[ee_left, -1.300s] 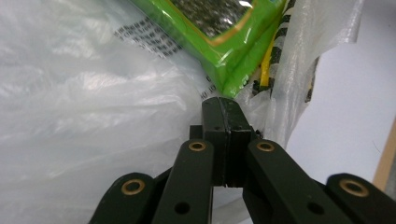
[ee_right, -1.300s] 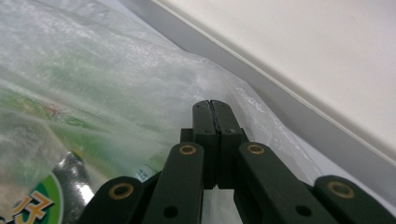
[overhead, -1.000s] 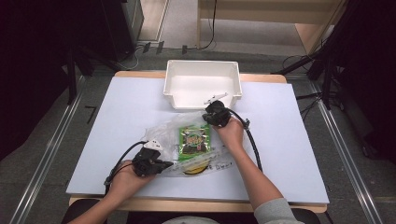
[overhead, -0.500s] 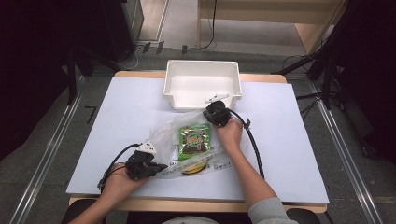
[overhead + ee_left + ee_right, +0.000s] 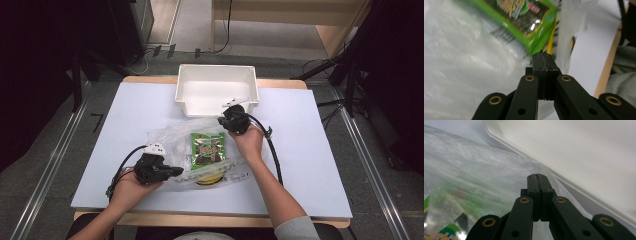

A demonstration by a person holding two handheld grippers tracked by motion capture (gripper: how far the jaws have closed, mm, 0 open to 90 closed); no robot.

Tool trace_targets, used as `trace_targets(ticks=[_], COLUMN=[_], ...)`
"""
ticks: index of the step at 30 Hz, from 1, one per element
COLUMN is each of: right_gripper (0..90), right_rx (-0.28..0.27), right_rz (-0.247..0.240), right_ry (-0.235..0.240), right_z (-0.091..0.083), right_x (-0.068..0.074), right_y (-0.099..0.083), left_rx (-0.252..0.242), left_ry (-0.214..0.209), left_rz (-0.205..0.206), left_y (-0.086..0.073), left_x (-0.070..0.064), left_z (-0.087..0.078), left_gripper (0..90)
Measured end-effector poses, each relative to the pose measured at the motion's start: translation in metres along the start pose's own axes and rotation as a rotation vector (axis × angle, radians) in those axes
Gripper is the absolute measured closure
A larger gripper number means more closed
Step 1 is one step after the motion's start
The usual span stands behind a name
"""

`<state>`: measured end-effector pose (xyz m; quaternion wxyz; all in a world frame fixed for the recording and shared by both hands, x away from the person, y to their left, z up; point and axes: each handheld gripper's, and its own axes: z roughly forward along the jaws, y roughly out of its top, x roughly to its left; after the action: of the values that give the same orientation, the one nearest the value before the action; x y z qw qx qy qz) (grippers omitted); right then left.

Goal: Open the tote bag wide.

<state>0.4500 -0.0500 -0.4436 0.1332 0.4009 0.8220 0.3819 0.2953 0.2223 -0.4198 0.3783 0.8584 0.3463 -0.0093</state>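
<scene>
A clear, crinkled plastic bag [image 5: 200, 150] lay mid-worktop [image 5: 125, 125], just in front of a white rectangular bin [image 5: 216, 90] with smooth, glossy walls. Inside the bag sat a flat green packet [image 5: 208, 148] with shiny printed foil, and under it something yellow [image 5: 206, 178], mostly covered and hard to identify. The left hand-held gripper [image 5: 172, 171] met the bag's near-left edge; in the left gripper view its black jaws were pressed together on the film [image 5: 474, 62], the green packet [image 5: 524, 22] blurred beyond. The right hand-held gripper [image 5: 226, 119] sat at the bag's far-right corner beside the bin; in the right gripper view its jaws were likewise closed flat, pinching a fold of the cloudy film [image 5: 474, 177], with the bin's rounded rim [image 5: 574, 182] just past them. A grey sleeve [image 5: 621, 72] was cut off at the edge of the left gripper view.
</scene>
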Motion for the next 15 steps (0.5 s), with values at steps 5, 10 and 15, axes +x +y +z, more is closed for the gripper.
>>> trace_targets(ticks=[5,10,15], right_gripper=[90.0,90.0,90.0], right_rx=[-0.023,-0.028,-0.014], right_rz=[-0.01,-0.041,-0.063], right_ry=[0.022,0.045,0.078], right_z=[-0.015,-0.03,-0.043], right_x=[0.003,0.011,0.018], right_y=[0.003,0.005,-0.003], left_rx=[-0.031,-0.034,-0.026], left_ry=[0.009,0.026,0.052], left_rz=[0.032,0.04,0.029], left_y=[0.022,0.05,0.075], left_x=[-0.002,0.014,0.033], left_z=[-0.012,-0.009,0.0], left_gripper=[90.0,90.0,90.0])
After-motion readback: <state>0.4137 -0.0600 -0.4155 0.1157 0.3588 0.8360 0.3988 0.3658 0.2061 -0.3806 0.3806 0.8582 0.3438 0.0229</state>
